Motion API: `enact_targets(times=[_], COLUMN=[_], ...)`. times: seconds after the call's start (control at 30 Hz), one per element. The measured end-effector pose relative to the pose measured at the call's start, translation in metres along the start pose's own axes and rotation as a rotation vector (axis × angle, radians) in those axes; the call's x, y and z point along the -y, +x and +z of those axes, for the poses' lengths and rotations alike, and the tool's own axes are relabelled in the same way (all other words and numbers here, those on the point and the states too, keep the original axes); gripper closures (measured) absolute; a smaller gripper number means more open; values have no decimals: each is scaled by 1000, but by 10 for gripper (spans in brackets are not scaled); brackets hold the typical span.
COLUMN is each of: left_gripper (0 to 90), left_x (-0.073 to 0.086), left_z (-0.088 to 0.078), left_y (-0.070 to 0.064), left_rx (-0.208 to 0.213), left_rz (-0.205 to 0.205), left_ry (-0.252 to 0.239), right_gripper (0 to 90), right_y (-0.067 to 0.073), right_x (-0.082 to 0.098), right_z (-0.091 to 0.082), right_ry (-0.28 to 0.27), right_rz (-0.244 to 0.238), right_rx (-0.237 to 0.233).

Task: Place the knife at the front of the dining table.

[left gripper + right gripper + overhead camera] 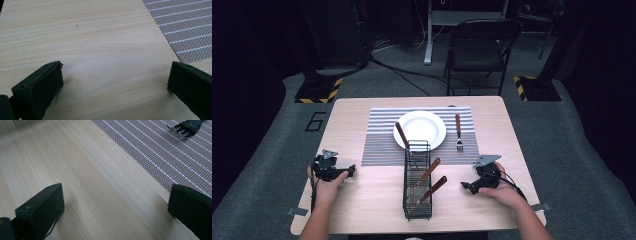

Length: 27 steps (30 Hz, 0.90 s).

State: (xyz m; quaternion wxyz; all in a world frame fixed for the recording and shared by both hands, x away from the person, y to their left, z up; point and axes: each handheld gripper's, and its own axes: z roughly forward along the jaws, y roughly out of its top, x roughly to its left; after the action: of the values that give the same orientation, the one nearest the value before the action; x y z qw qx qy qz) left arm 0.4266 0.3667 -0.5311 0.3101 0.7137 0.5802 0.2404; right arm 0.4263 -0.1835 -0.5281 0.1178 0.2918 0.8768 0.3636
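Standing between both wide-open, empty tools, the wire caddy (417, 181) holds three wooden-handled utensils (428, 173) leaning inside

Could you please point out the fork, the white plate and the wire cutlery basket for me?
fork (458, 145): high view, on its tines.
white plate (432, 122): high view, on its bare right rim.
wire cutlery basket (417, 146): high view, on its far wall.

The black wire caddy (417, 181) stands upright on my table between my hands. Three wooden-handled utensils (428, 172) lean in it. A wooden-handled fork (458, 132) lies flat on the striped mat.
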Motion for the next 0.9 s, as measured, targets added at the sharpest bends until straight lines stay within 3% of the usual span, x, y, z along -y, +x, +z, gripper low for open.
enact_targets(times=[0.1, 0.2, 0.43, 0.7, 0.83, 0.9], left_gripper=[0, 0, 0, 3, 27, 42], left_x=[0, -1, -1, 0, 0, -1], left_z=[0, 0, 0, 0, 0, -1], left_y=[-2, -6, -6, -8, -9, -8], left_rx=[-2, 24, 29, 20, -3, -7], left_rz=[8, 36, 40, 28, -5, 4], left_ry=[2, 8, 5, 4, -17, -2], right_gripper=[0, 0, 0, 0, 0, 0], right_y=[0, 0, 0, -1, 0, -1], right_x=[0, 0, 0, 0, 0, 0], right_z=[0, 0, 0, 0, 0, 0], right_ry=[0, -1, -1, -1, -1, -1], right_rz=[-4, -3, -3, -5, -5, -6], right_rx=[-1, -4, -4, -5, -4, -5])
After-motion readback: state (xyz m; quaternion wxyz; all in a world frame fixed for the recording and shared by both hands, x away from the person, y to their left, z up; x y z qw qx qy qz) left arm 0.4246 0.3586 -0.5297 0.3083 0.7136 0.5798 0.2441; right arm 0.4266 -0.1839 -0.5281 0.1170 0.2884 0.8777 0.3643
